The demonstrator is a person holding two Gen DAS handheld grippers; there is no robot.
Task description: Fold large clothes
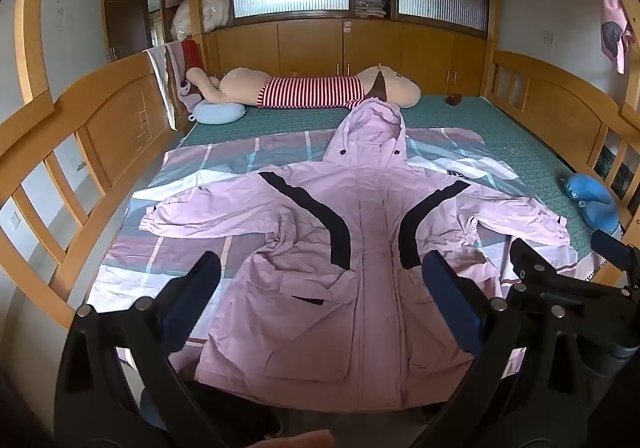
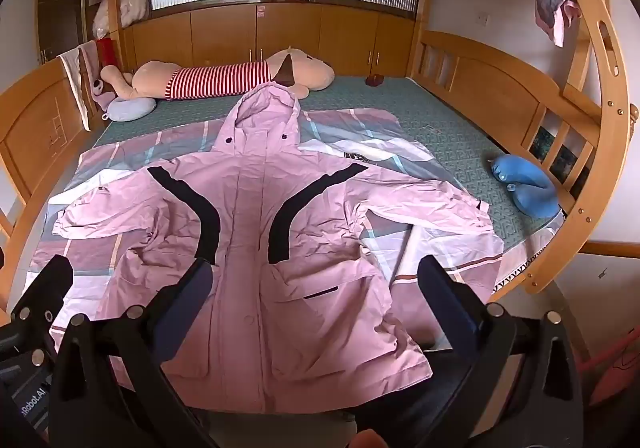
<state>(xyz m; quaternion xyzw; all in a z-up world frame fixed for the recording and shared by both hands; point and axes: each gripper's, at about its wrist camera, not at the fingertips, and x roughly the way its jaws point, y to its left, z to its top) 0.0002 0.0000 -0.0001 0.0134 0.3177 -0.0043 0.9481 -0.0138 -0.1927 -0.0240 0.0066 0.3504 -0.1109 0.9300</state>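
A pink hooded jacket lies spread flat, front up, on a plaid sheet over a green mattress inside a wooden bunk bed. Both tools, left tool and right tool, hover wide open, gripping nothing, at the near hem.

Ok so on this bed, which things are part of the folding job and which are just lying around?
For the job:
- pink jacket, spread flat with sleeves out
- left tongs and right tongs, both open, holding nothing

Just lying about:
- plaid sheet under the jacket
- striped plush toy
- blue neck pillow
- pale blue pillow
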